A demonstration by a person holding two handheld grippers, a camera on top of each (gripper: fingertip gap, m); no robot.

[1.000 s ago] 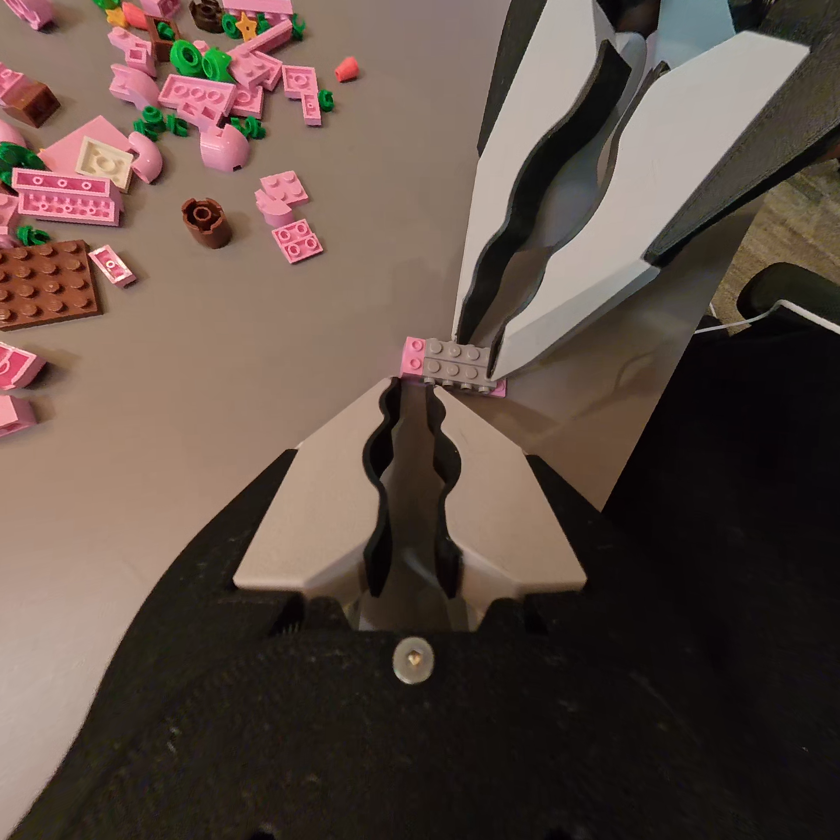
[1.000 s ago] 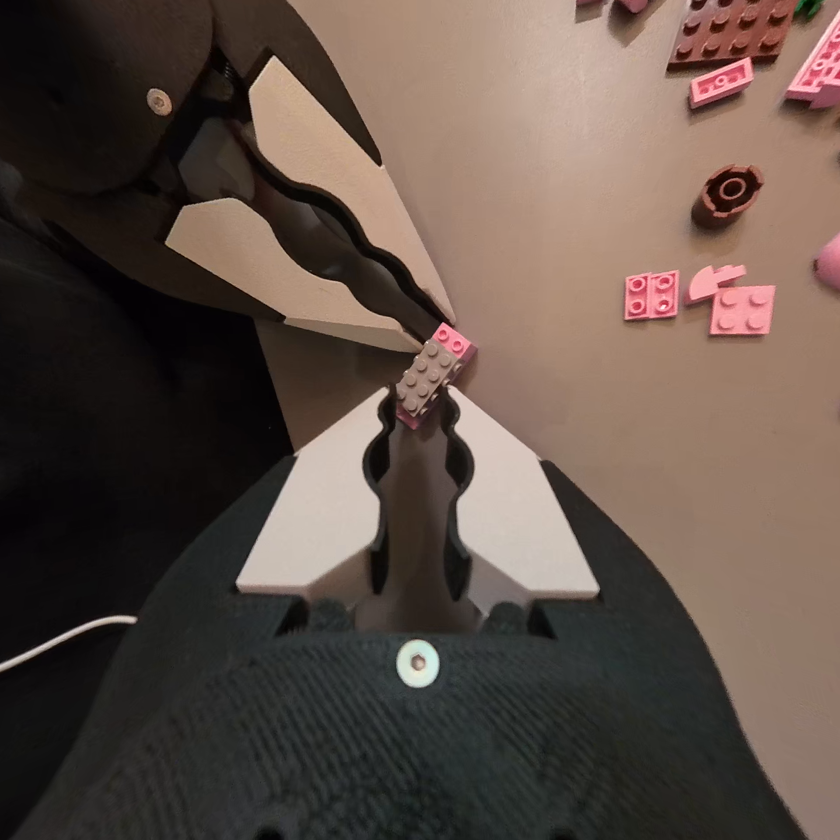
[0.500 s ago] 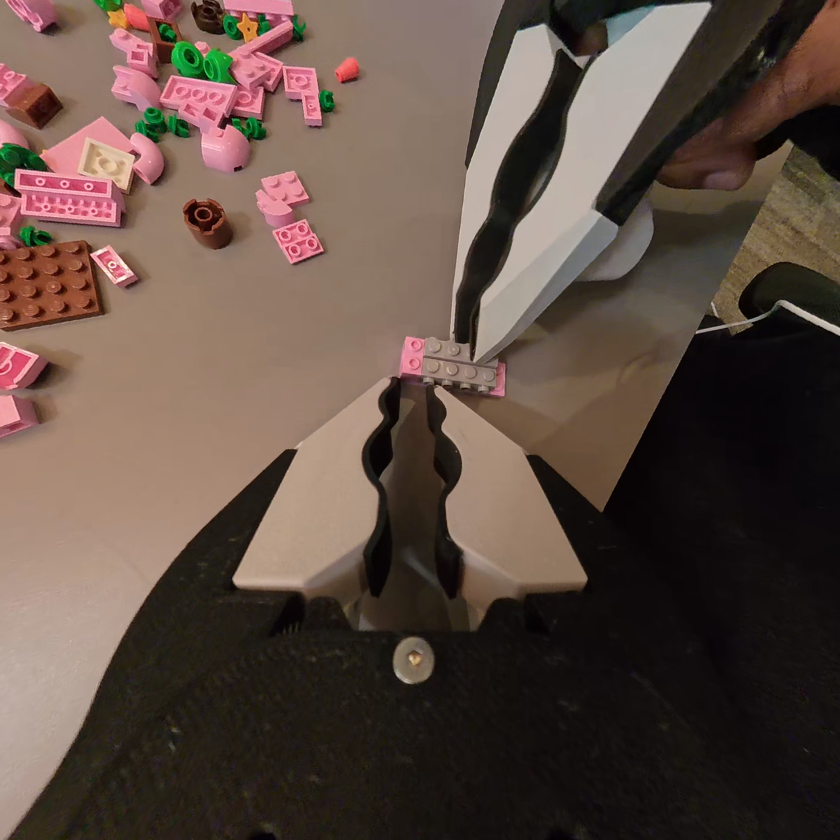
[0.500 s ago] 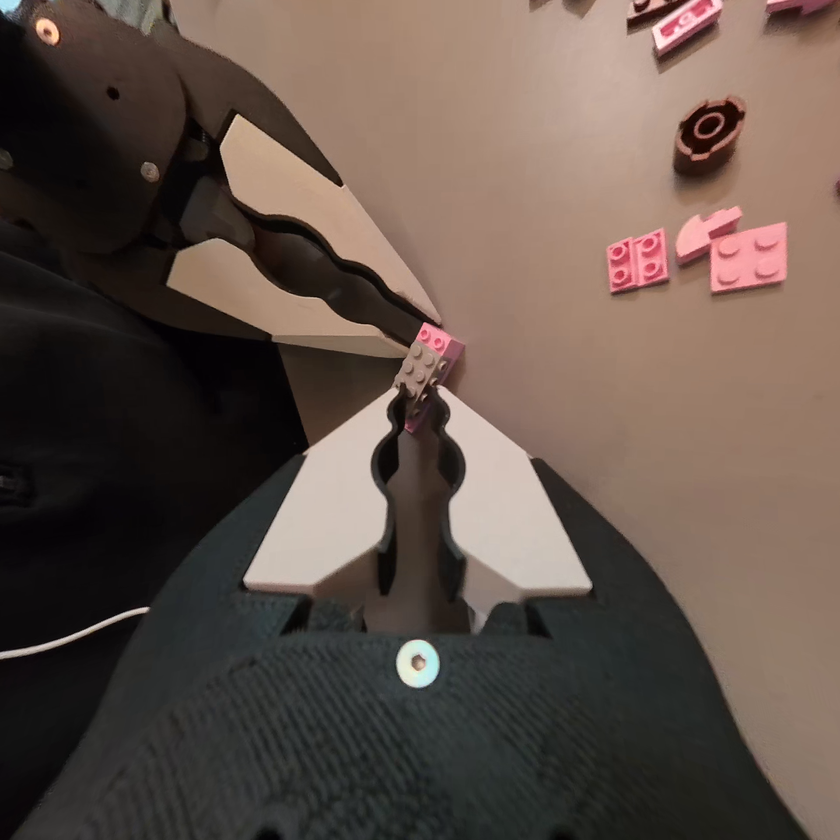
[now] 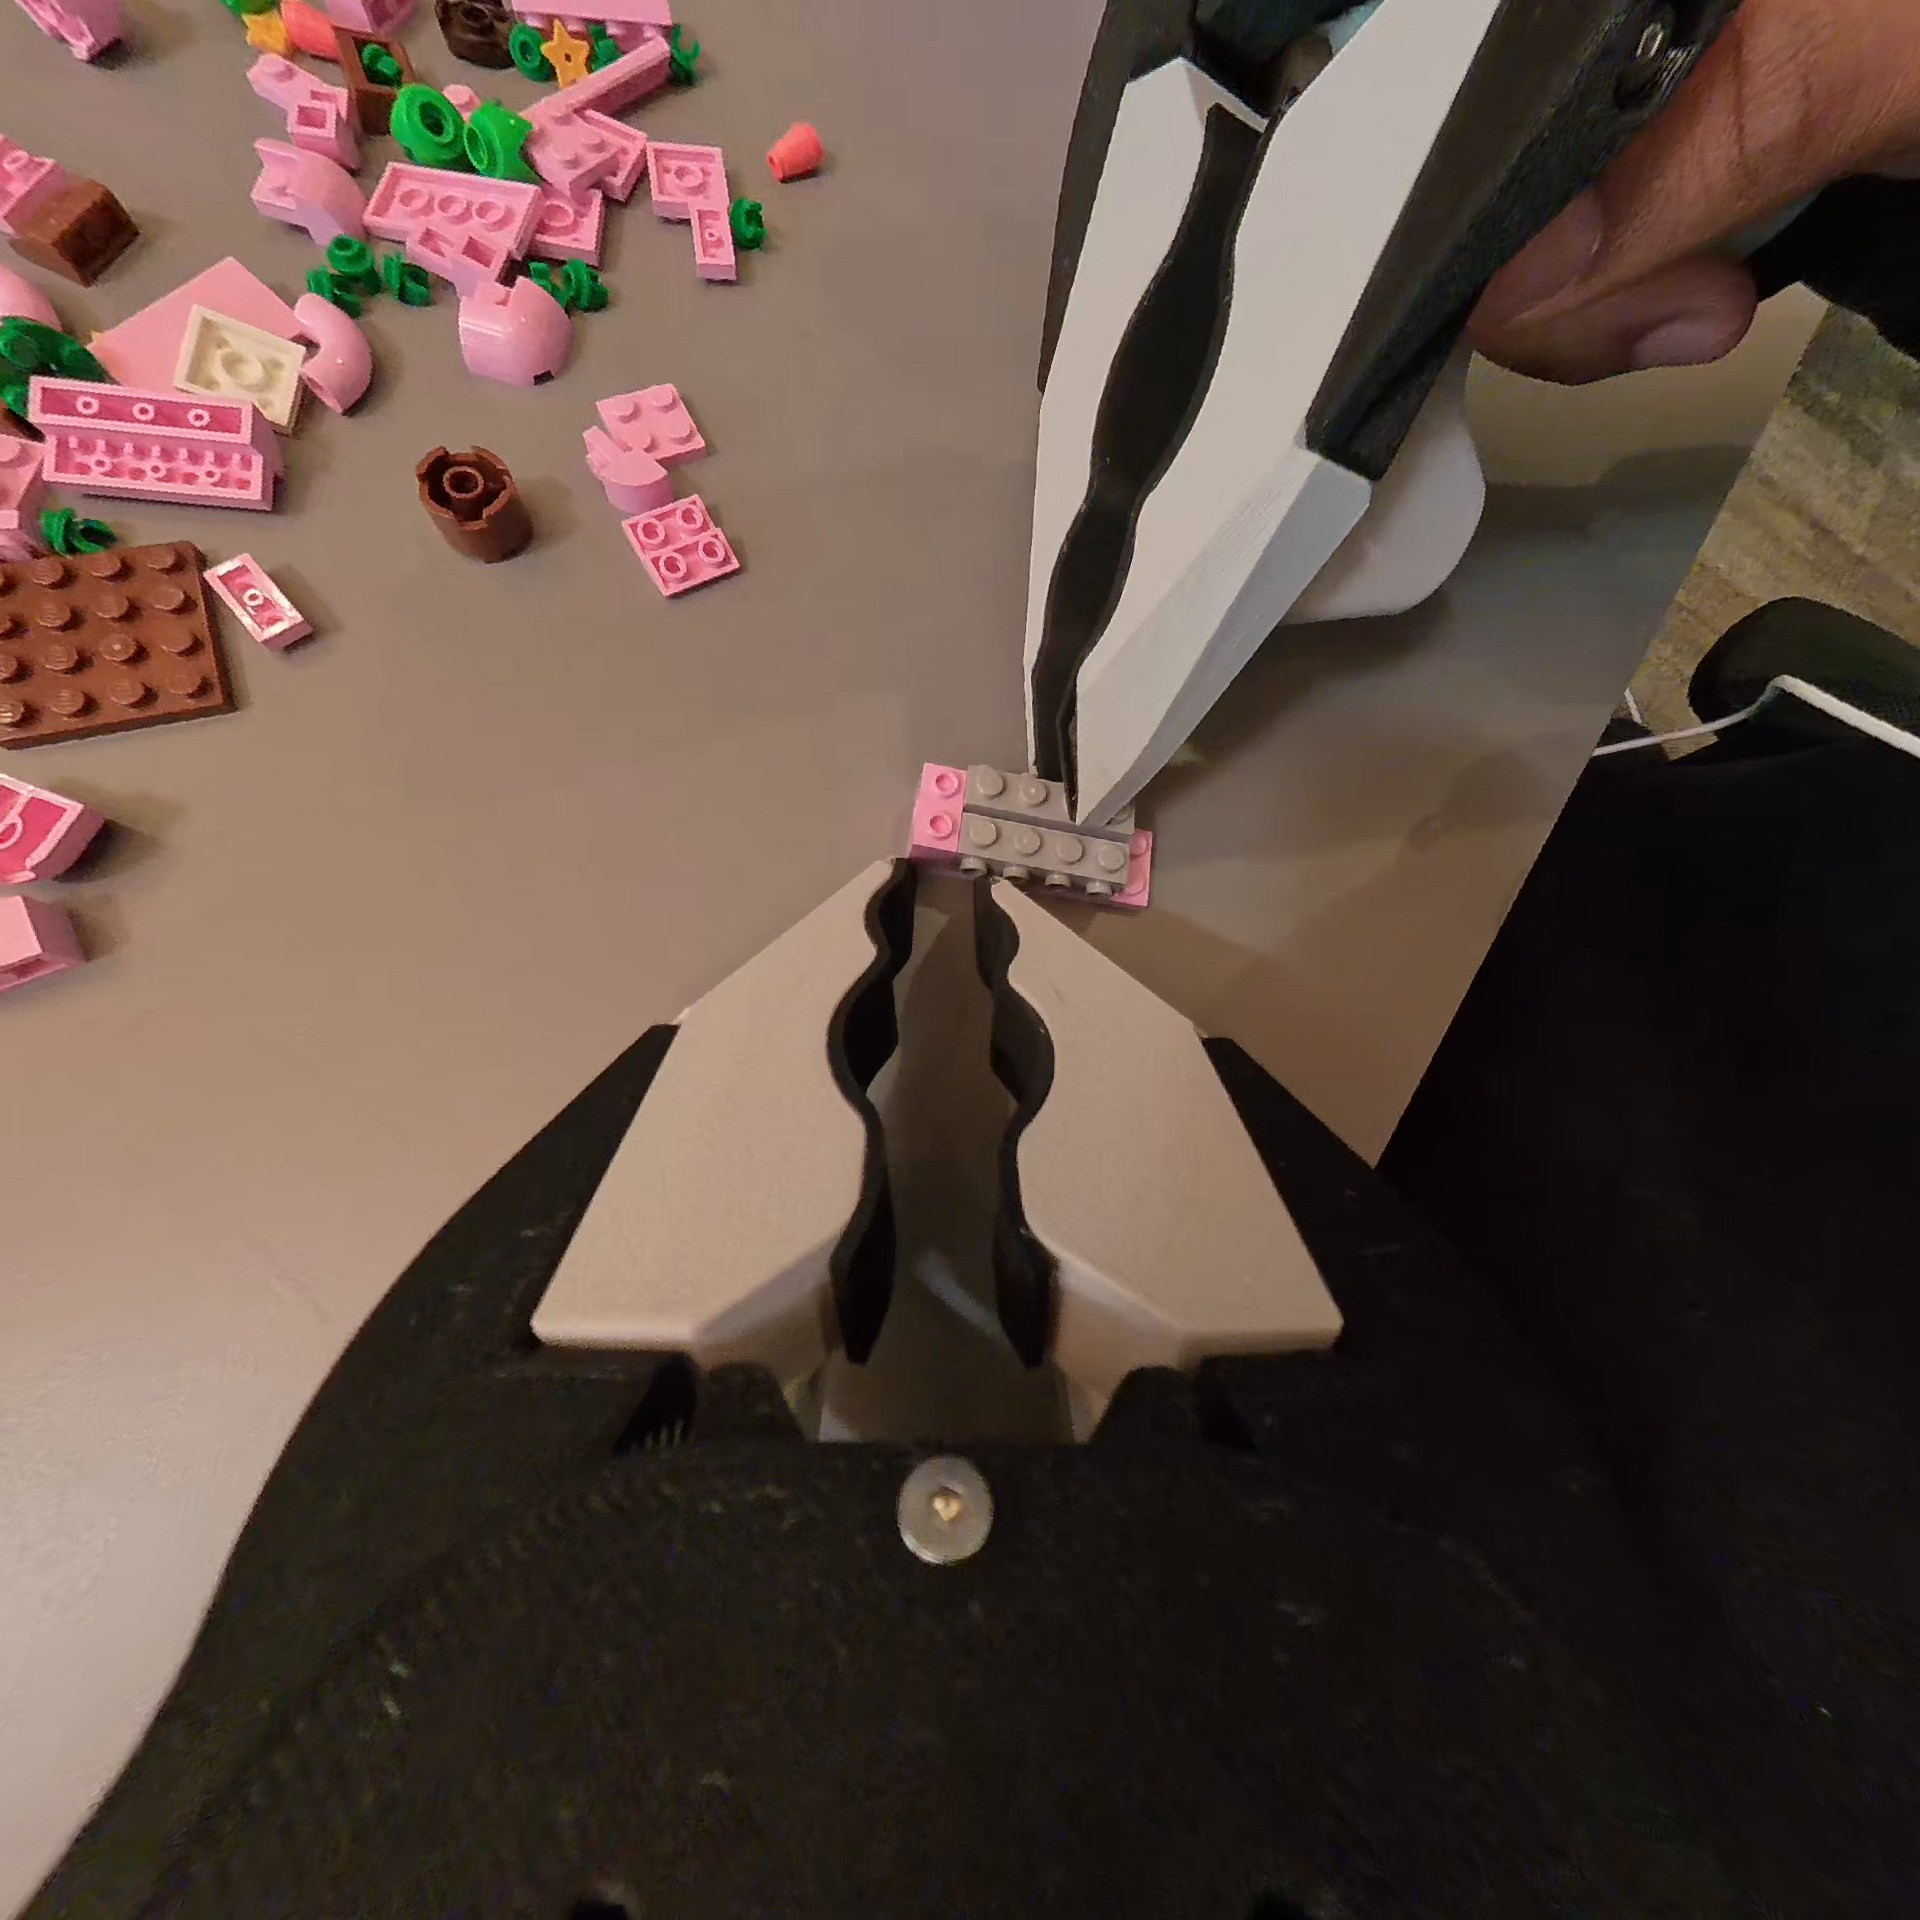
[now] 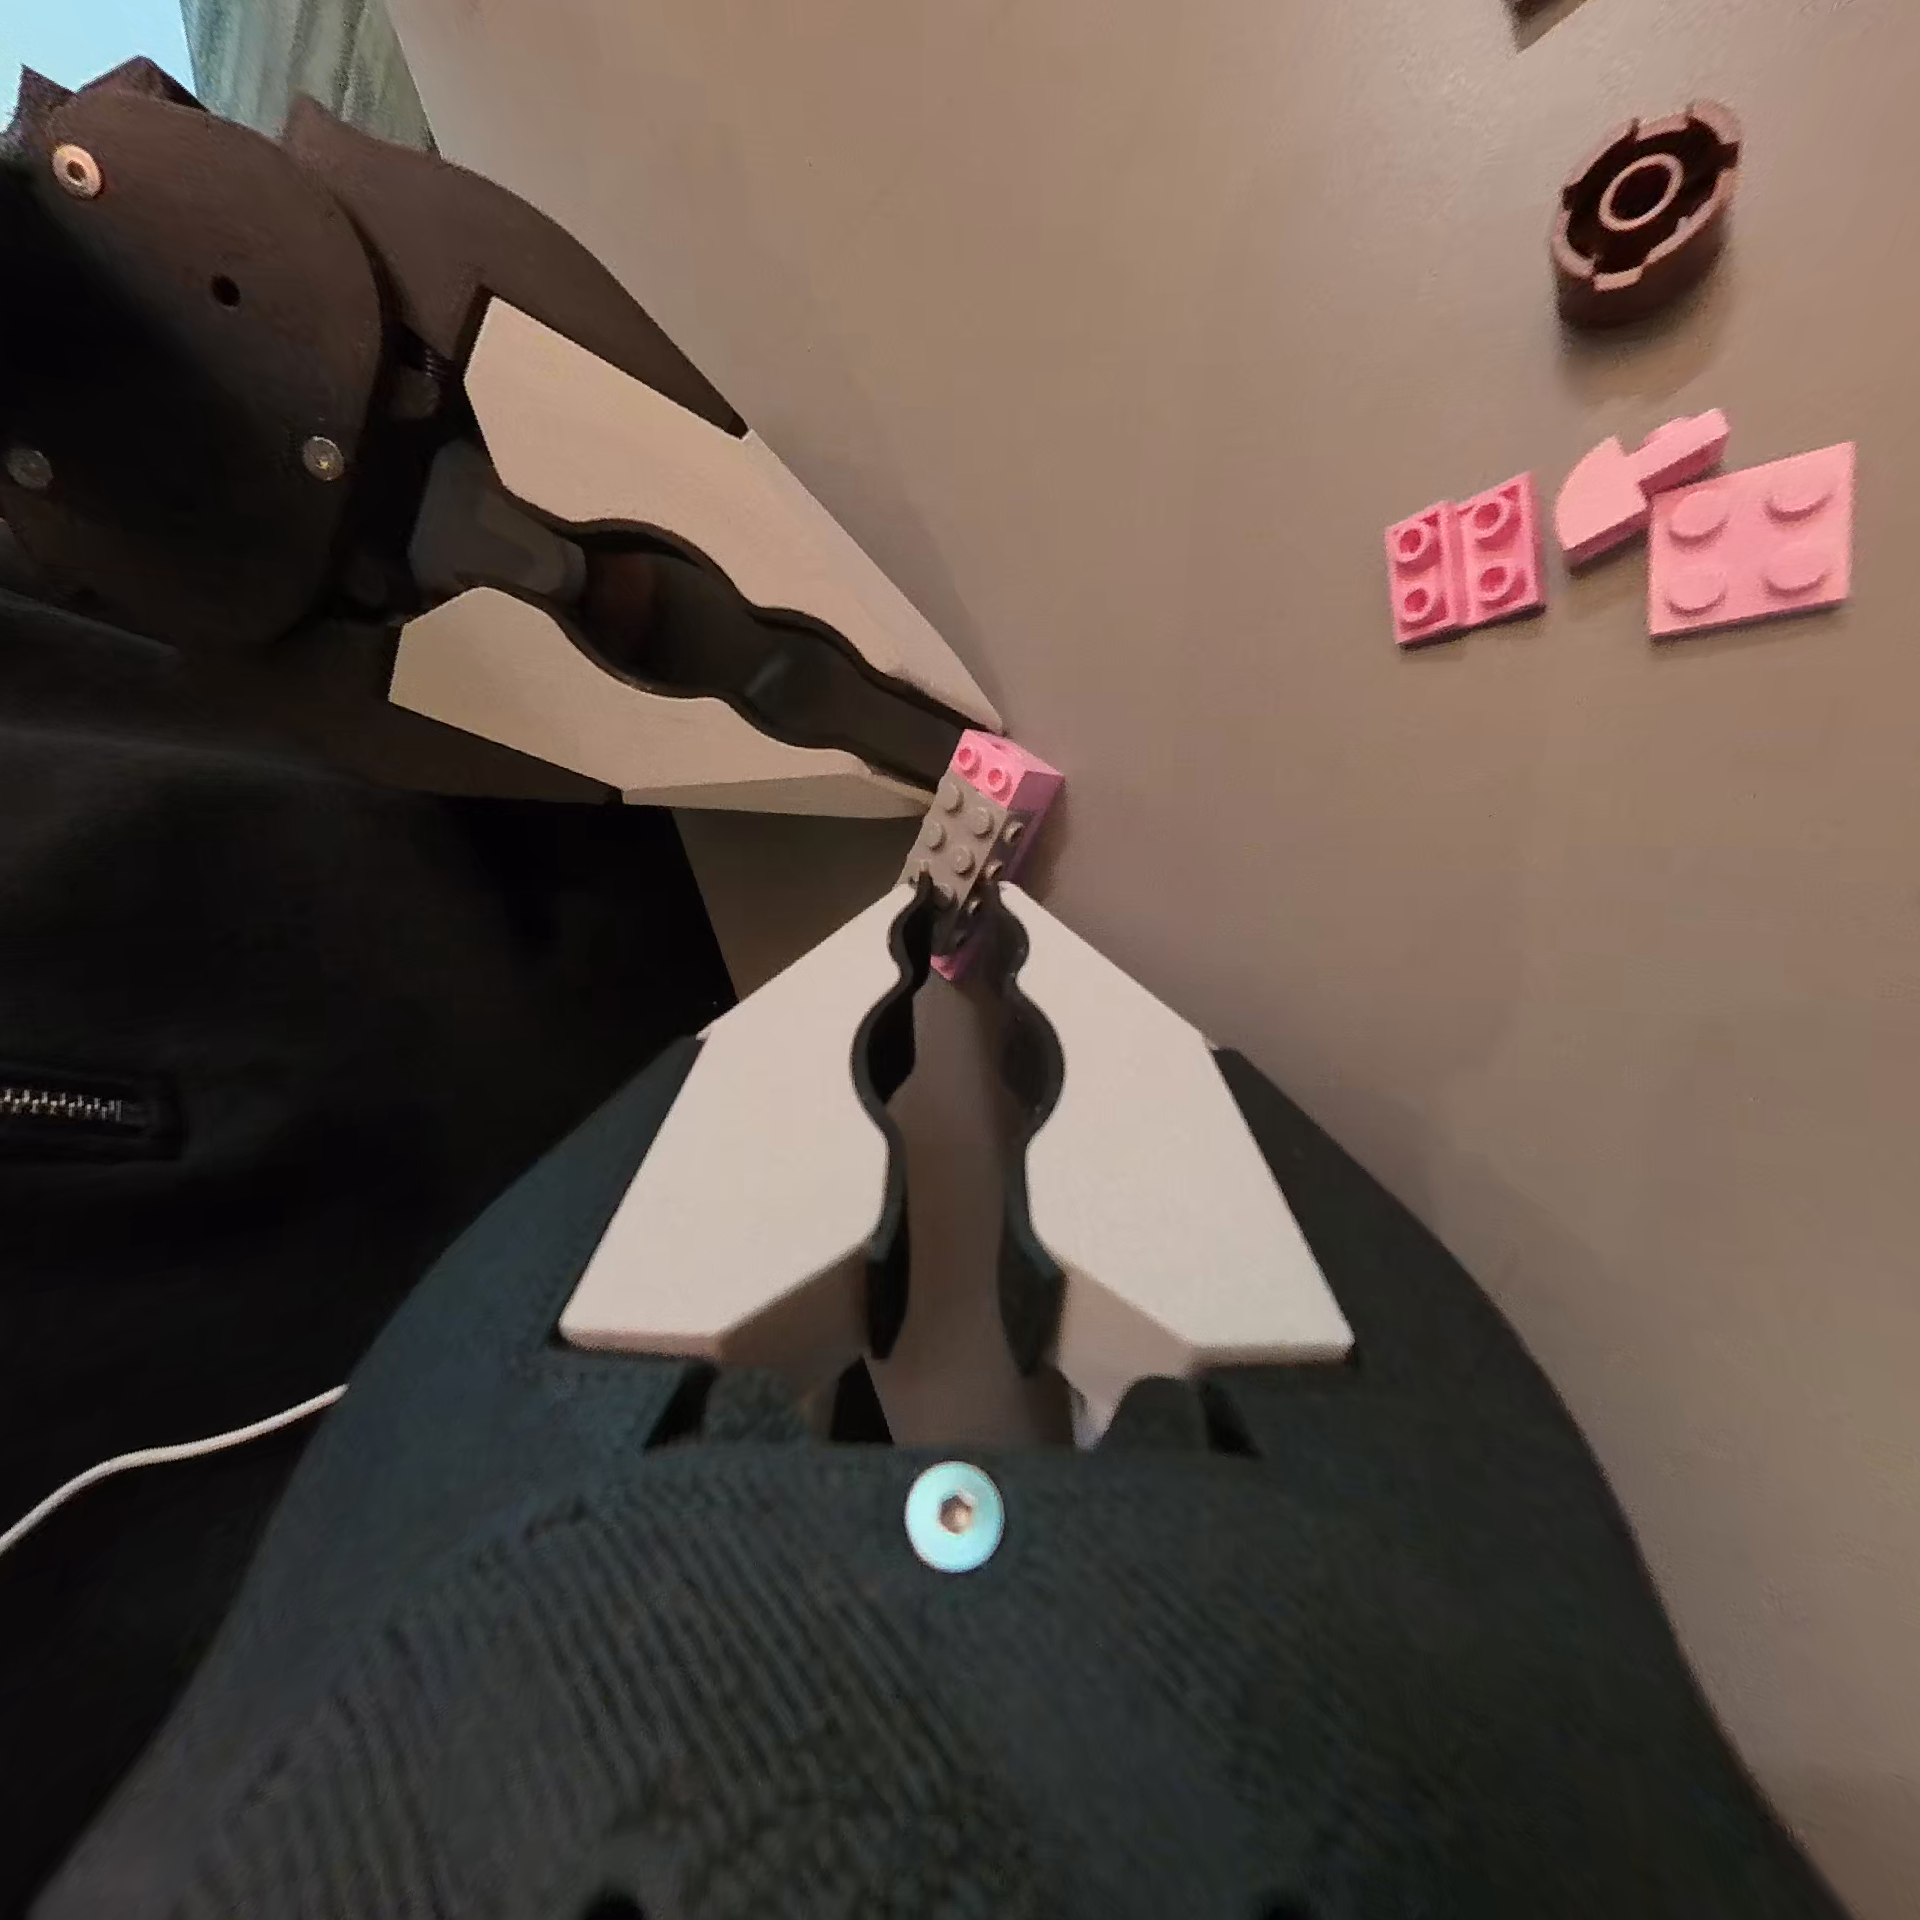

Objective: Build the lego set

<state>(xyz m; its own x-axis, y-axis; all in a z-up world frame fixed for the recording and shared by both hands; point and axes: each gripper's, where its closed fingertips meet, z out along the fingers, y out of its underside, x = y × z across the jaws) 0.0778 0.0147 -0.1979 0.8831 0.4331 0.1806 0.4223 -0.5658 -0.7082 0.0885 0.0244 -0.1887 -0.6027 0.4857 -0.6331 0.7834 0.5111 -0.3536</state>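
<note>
Left gripper (image 5: 943, 891): light grey fingers with black wavy pads, jaws drawn narrow, tips closed on the near edge of the pink-and-grey assembly (image 5: 1031, 837); in the right wrist view the same gripper (image 6: 951, 774) enters from the left and meets the pink end of the assembly (image 6: 982, 821). Right gripper (image 6: 956, 914): jaws narrow, tips pinching the lower end of the assembly; in the left wrist view it (image 5: 1070, 790) comes down from above, fingers nearly together, tips on the rear row of the grey piece, with a person's hand (image 5: 1704, 208) on its black handle. Assembly: a pink brick carrying a grey studded plate on top and grey studs along its side, held between both grippers just above or at the grey table (image 5: 520, 883) near its front corner; contact with the table cannot be told. Nearest loose parts: a pink two-by-two plate lying studs down (image 5: 681, 545), a pink rounded piece (image 5: 629, 473), a pink two-by-two plate studs up (image 5: 652, 421), a brown round brick (image 5: 473, 501). Farther left: a brown studded plate (image 5: 99, 644) and a small pink tile (image 5: 258, 601) just beside it, long pink bricks (image 5: 151, 447), a cream plate (image 5: 247, 364). Far rear: a heap of pink pieces with green round parts (image 5: 447, 125), a yellow star (image 5: 566, 50), and a coral cone (image 5: 795, 151) set apart. Right of the table: dark clothing (image 6: 312, 935) with a zip, and a white cable (image 6: 156, 1455).
</note>
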